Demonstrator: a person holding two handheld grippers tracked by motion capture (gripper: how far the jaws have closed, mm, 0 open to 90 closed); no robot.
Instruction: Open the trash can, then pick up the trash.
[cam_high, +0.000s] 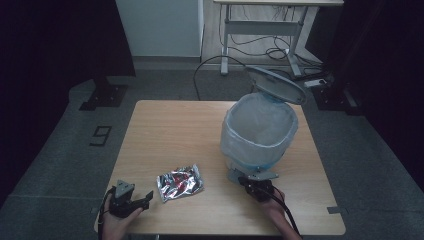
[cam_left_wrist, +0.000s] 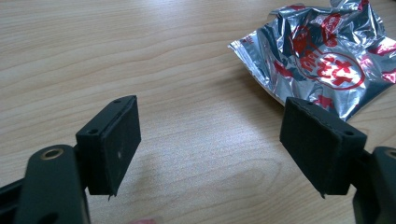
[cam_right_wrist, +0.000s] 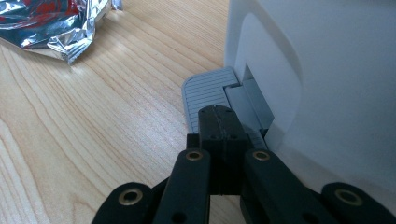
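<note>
The wooden table (cam_high: 170, 125) filled the middle of the high view. On its right side stood the pedal bin (cam_high: 258, 131), lid raised. Left of centre, lower down, lay the crumpled foil wrapper (cam_high: 180, 182). At the bin's foot, the right gripper (cam_right_wrist: 218, 122), jaws pressed together, rested on the grey pedal (cam_right_wrist: 205, 91). At lower left, the left gripper (cam_left_wrist: 210, 144) stood spread, empty, just short of the wrapper.

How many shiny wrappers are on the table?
1. The shiny wrapper lies flat on the table, between the left gripper and the bin. The bin's liner looks empty from above, though its bottom is hard to see.
</note>
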